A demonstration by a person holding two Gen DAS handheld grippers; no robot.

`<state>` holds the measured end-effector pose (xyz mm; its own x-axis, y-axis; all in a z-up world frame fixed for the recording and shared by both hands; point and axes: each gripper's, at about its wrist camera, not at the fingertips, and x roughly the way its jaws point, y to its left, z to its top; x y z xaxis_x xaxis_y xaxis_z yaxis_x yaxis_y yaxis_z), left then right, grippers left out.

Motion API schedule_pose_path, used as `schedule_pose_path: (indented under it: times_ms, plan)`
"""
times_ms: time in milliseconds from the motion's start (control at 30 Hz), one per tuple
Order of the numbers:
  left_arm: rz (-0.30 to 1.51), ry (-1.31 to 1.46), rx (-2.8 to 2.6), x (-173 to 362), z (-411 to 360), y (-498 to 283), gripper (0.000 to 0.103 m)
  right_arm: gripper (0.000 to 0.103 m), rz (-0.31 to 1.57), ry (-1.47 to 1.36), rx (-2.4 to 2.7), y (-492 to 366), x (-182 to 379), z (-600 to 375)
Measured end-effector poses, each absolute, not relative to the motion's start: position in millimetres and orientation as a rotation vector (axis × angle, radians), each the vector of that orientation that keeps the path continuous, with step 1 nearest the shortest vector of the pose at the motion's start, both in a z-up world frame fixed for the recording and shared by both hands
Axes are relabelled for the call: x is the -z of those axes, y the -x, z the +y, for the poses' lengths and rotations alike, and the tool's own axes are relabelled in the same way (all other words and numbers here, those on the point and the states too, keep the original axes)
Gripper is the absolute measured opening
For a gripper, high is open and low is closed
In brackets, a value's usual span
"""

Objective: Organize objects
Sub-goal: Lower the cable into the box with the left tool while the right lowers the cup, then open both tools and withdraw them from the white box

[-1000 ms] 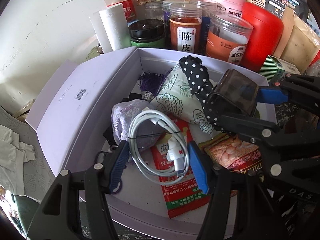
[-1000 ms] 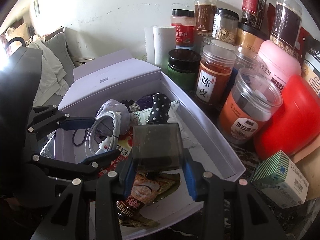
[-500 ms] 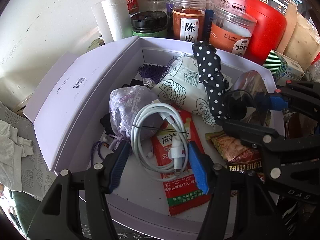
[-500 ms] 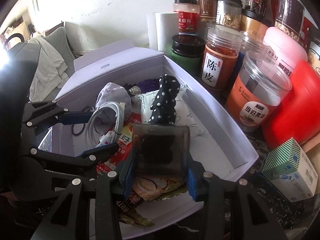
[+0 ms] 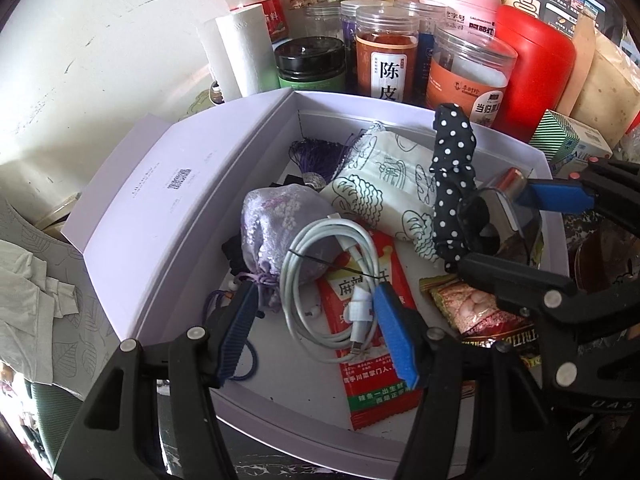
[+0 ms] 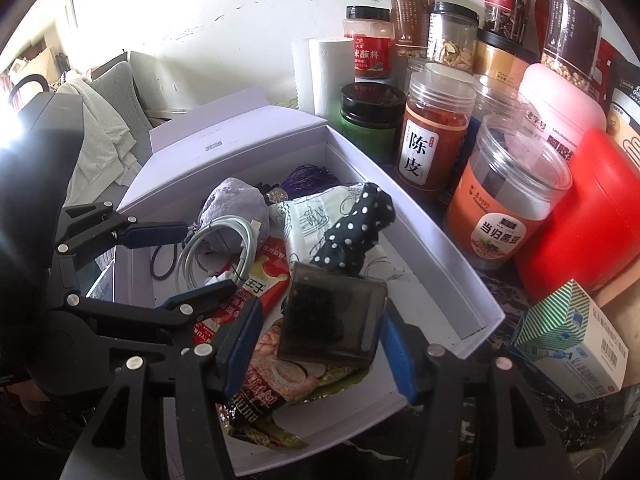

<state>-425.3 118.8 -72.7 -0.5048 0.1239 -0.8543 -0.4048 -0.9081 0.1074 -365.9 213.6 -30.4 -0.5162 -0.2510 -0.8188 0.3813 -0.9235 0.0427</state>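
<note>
A pale lilac box (image 5: 188, 216) with its lid folded open to the left sits on a dark marbled desk (image 6: 504, 412), backed by a crowd of jars and canisters. Largest of these is a red canister (image 6: 592, 216) at the right, then an orange-labelled jar (image 6: 508, 208), a jar with a white label (image 6: 432, 136) and a dark green jar (image 6: 372, 116), with a paper roll (image 5: 244, 52) standing by the white wall. A green-striped carton (image 6: 576, 332) lies on the desk just outside the box's right wall.

Inside the box lie a white printed pouch (image 5: 384, 184), a lilac drawstring bag (image 5: 272, 224), a black polka-dot cloth (image 5: 452, 184) sticking up toward the far wall, a red snack packet (image 5: 372, 340) and a second snack packet (image 6: 272, 372) near the front edge. A coiled white cable (image 5: 332, 276) rests across the red packet and the lilac bag.

The right claw (image 6: 320, 332) is low over the front of the box, its blue pads spread about as wide as a smoky translucent box (image 6: 332, 316) that sits tilted between them, over the second packet; whether the pads press on it cannot be told. The left claw (image 5: 316, 328) is parted wide around the near end of the cable, holding nothing.
</note>
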Motion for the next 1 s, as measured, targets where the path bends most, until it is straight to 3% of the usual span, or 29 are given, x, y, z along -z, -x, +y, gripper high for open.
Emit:
schedule_pose_path:
  times_ms: [500, 1000]
  plan:
    - [0.364, 1.267, -2.524, 43.2, 102.9, 424.4, 0.059, 0.063, 0.222, -1.261, 2.520, 353.9, 17.5, 219.9]
    - [0.264, 1.280, -2.544, 45.9, 96.1, 412.1, 0.059, 0.063, 0.258, -1.269, 2.546, 347.9, 18.0, 218.7]
